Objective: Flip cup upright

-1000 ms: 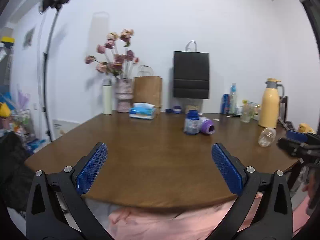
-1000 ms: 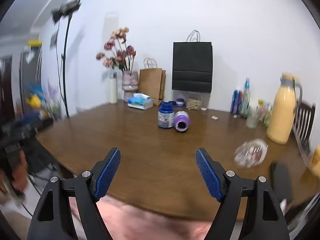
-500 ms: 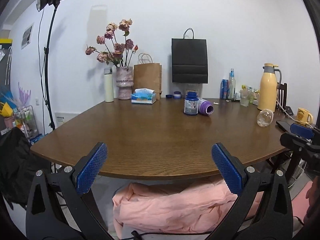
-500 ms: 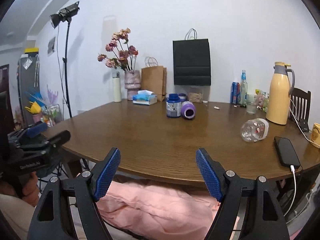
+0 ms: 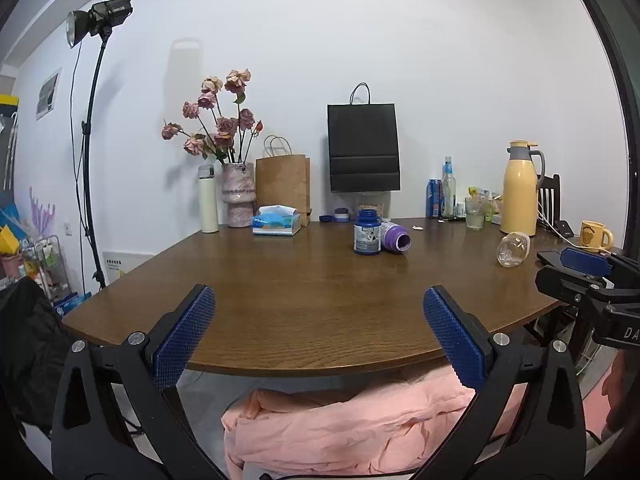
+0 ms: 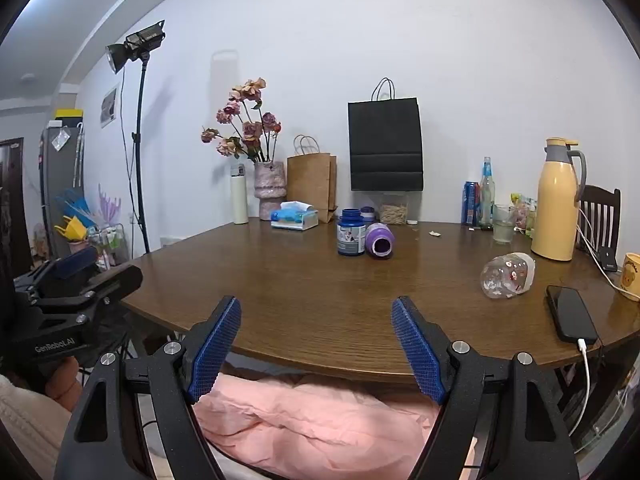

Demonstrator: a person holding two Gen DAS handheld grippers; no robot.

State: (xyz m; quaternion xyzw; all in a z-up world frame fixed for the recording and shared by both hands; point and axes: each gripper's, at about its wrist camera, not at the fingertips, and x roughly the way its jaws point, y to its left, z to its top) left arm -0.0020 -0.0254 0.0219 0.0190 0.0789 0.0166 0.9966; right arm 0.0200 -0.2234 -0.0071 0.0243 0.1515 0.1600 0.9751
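Note:
A clear plastic cup point(image 6: 507, 276) with small printed figures lies on its side on the brown table point(image 6: 320, 288), right of centre; it also shows in the left wrist view point(image 5: 513, 249). My right gripper point(image 6: 316, 340) is open and empty, held off the table's near edge, well short of the cup. My left gripper point(image 5: 318, 332) is open and empty, also in front of the near edge. The right gripper shows at the right edge of the left wrist view point(image 5: 580, 268).
A blue jar point(image 6: 351, 233) stands mid-table beside a purple jar point(image 6: 379, 241) lying on its side. A phone point(image 6: 570, 318) on a cable lies right of the cup. A yellow thermos point(image 6: 557, 204), yellow mug point(image 5: 595, 234), bottles, bags, tissue box and vase stand along the back. Pink cloth point(image 6: 312, 420) lies below.
Both grippers have pulled back and dropped from over the table to just off its near edge. Both stay open. The cup has not moved.

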